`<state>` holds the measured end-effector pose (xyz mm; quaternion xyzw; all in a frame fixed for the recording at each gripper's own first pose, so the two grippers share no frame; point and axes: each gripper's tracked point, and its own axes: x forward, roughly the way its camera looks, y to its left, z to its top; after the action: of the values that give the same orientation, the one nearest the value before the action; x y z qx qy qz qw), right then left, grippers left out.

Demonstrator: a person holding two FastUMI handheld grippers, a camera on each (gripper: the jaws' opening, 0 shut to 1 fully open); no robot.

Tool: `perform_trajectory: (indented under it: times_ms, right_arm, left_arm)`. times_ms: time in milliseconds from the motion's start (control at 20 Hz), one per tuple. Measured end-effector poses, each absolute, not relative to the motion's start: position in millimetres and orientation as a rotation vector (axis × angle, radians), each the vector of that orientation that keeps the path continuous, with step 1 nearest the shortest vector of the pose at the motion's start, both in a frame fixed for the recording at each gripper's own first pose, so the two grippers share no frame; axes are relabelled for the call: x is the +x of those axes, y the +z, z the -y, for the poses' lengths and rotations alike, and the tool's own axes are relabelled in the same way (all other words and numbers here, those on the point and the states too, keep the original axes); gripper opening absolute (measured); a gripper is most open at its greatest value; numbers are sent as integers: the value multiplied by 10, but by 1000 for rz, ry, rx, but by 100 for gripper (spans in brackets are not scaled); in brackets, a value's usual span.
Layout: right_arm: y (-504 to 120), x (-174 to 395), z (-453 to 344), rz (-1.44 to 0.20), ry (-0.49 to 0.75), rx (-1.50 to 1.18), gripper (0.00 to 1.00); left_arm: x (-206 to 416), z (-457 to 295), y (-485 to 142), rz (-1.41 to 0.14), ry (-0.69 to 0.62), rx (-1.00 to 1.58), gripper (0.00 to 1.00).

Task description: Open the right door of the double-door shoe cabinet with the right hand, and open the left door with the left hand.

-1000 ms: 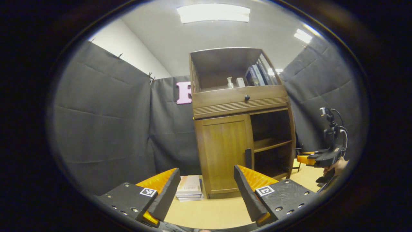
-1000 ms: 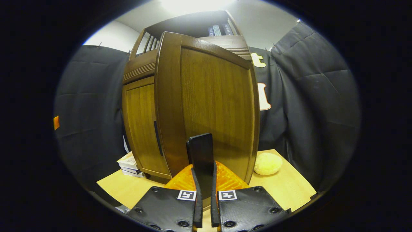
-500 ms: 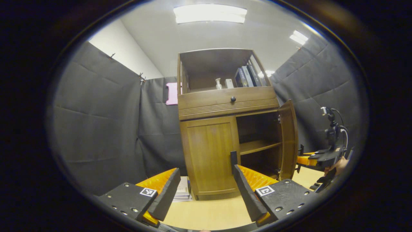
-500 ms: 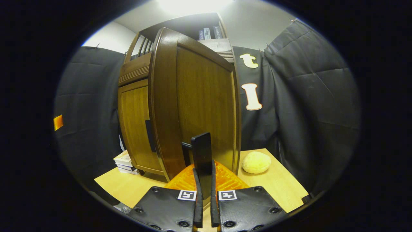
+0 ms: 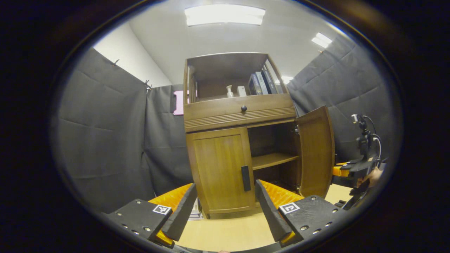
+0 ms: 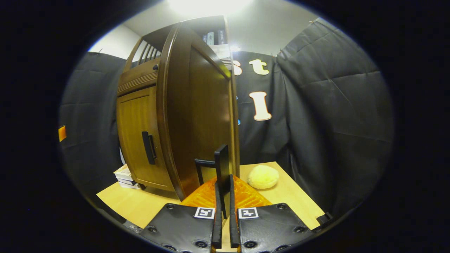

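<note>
My right gripper [image 6: 223, 211] is clamped on the right handle [image 6: 221, 165], both fingers pressed to the upright bar at the bottom centre of the right gripper view, with the right door [image 6: 197, 116] swung out nearly edge-on above it. In the left gripper view that door [image 5: 315, 151] stands wide open at right of centre, the shelf [image 5: 272, 160] bared behind it, so I judge the right half done. My left gripper [image 5: 225, 211] hangs with fingers spread wide and empty at the bottom of its view. The left door [image 5: 219, 168] is shut, at centre frame. Its handle [image 5: 245, 178] is a dark bar running vertically along the door's right edge, just above and slightly right of the gap between my fingers, ahead but not touching. The left gripper is the nearer one, as I read it, and it would have to go forward and a little right, fingers straddling the bar across its long axis before closing.
</note>
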<state>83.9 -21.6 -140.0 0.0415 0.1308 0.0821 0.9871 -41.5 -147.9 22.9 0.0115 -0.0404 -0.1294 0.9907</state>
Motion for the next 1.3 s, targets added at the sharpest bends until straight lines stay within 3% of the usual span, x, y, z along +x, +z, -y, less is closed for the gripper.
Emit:
perform_trajectory:
  times_ms: [300, 400, 450, 500, 550, 600, 650, 850, 900, 1100, 1200, 1300]
  right_arm:
    - [-1387, 864, 439, -270, 133, 96, 1]
    - [-1381, 843, 478, -271, 128, 82, 7]
    - [-1376, 829, 518, -269, 119, 71, 0]
    - [-1375, 801, 577, -265, 108, 58, 6]
    - [-1374, 776, 621, -266, 101, 50, 0]
    - [-1377, 754, 662, -266, 93, 46, 14]
    - [-1377, 740, 713, -268, 84, 46, 6]
    - [-1326, 620, 879, -273, 43, 84, 0]
    - [-1293, 591, 887, -266, 44, 95, 7]
    - [-1103, 379, 1039, -232, 4, 111, 7]
    - [-961, 231, 1071, -210, 0, 120, 27]
    - [-840, 107, 1098, -180, -14, 106, 55]
  left_arm:
    - [-433, 1554, 226, 85, -280, 40, 96]
    - [-434, 1576, 222, 81, -286, 42, 96]
    - [-428, 1587, 213, 78, -290, 39, 96]
    - [-426, 1599, 210, 77, -296, 36, 96]
    - [-423, 1612, 193, 74, -302, 35, 96]
    - [-420, 1626, 186, 73, -309, 35, 96]
    - [-415, 1645, 163, 73, -317, 37, 96]
    - [-383, 1727, 118, 72, -356, 43, 96]
    - [-374, 1755, 102, 71, -367, 44, 96]
    - [-341, 1818, 35, 58, -409, 47, 96]
    - [-321, 1847, 10, 54, -423, 42, 96]
    - [-283, 1899, -15, 53, -436, 27, 96]
